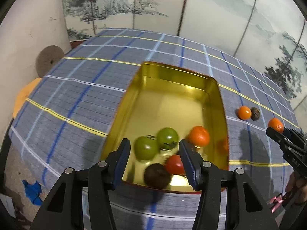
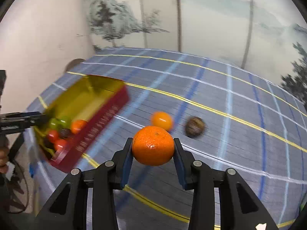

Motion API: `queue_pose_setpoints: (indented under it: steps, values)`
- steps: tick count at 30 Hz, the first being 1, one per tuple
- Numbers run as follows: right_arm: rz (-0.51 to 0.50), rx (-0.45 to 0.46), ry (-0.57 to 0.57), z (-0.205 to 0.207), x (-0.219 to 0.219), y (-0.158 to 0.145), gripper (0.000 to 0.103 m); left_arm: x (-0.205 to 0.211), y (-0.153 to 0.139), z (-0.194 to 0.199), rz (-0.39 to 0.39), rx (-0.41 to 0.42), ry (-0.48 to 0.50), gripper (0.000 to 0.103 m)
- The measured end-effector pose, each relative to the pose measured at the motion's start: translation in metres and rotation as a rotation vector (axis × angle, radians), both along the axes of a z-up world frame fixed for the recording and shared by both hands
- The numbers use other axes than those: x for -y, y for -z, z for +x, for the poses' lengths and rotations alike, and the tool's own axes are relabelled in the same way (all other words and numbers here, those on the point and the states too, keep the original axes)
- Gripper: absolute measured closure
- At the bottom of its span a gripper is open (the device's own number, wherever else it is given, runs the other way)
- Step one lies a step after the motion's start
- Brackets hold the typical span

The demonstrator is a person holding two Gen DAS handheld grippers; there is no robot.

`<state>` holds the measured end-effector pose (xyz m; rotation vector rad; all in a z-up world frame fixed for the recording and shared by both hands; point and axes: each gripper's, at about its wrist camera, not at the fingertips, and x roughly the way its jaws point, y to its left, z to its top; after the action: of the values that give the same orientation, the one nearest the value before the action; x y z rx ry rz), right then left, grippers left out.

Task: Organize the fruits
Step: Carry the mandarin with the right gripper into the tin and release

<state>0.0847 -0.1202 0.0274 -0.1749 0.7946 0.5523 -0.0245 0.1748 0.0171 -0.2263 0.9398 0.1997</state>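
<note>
Fingers of the right gripper (image 2: 153,146) are clamping an orange (image 2: 153,145) above the tablecloth (image 2: 230,115); left gripper (image 1: 155,151) is hanging spread wide, empty, over the tin's (image 1: 172,80) near edge.

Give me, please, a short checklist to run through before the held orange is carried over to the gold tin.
1. Grip on the orange: ok, the right gripper pinches it on both sides, lifted off the cloth.
2. Space in the gold tin: ok, its far half is bare, and the fruit sits in the near end.
3. Left gripper out of the way: not ok, it is open and hangs over the tin's near end.
4. Tin steady: cannot tell, it is blurred in the right wrist view.
5. Fruit left on the checked tablecloth: ok, a smaller orange and a brown fruit wait there, apart from each other.
</note>
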Motion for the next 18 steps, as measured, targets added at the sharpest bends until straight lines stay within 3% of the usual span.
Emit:
queue_pose_setpoints:
  steps: [9, 18]
  values:
    - [0.029, 0.001, -0.178, -0.018, -0.076, -0.01, 0.066, -0.027, 0.001, -0.014, 0.003, 0.002, -0.077, 0.049]
    - [-0.007, -0.02, -0.314, -0.037, -0.134, 0.002, 0.066, -0.049, 0.003, -0.029, -0.003, 0.0, -0.128, 0.049]
